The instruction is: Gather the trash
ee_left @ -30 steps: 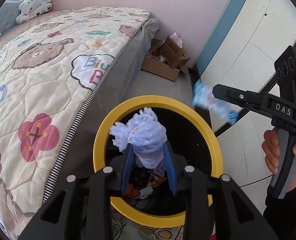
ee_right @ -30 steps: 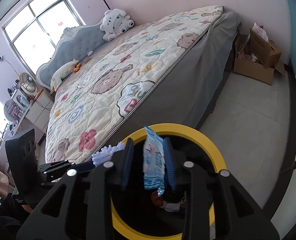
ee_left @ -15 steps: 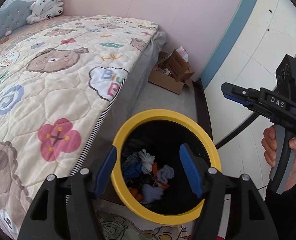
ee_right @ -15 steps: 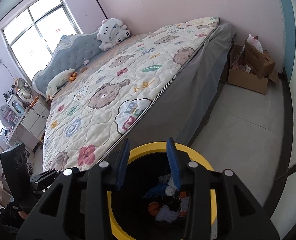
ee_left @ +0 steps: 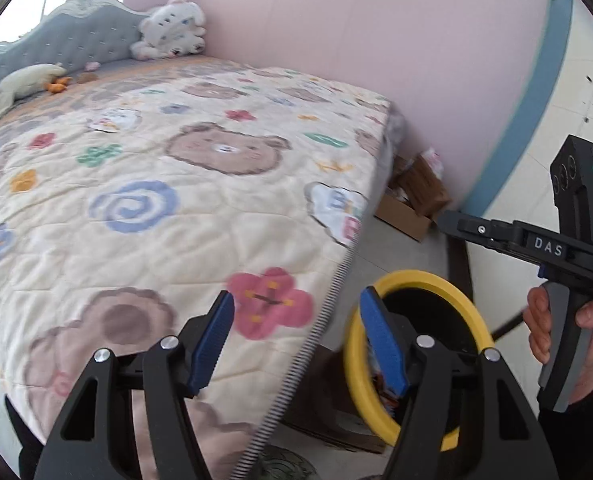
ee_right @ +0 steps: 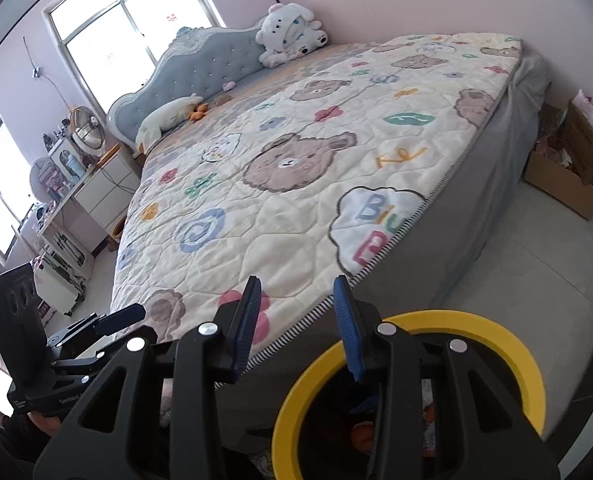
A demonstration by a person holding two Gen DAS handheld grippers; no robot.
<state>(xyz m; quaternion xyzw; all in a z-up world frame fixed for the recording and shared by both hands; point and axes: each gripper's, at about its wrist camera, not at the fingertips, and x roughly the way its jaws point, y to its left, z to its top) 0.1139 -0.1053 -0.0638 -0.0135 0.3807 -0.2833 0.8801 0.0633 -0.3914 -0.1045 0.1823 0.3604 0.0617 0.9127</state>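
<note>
Item: yellow-rimmed bin [ee_right: 496,336], on the floor just beside the bed's [ee_right: 296,184] near corner; landmark for all entries. Trash [ee_right: 362,432] lies inside it, partly visible through the rim.

Item: left gripper [ee_left: 300,344]. Fingers [ee_left: 212,340] spread apart, nothing between them; aimed over the bed edge, left of the bin.

Item: right gripper [ee_right: 298,330]. Fingers [ee_right: 246,324] parted and empty, gap moderate; tips above the bin's far-left rim. Its handle sits in a hand [ee_left: 568,340] right of the bin.

Risks, judged: both grippers crowd the same space above the bin, so a hurried swing toward the next piece could knock one against the other or clip the rim and tip the bin, spilling collected trash. No loose trash is plainly visible on the quilt, so a wrong pick of the small plush items [ee_right: 198,112] near the headboard is possible.

Clearance: bed side closes off the bin's left; open floor [ee_right: 536,264] extends beyond the bin toward a cardboard box [ee_right: 568,176] by the wall.
</note>
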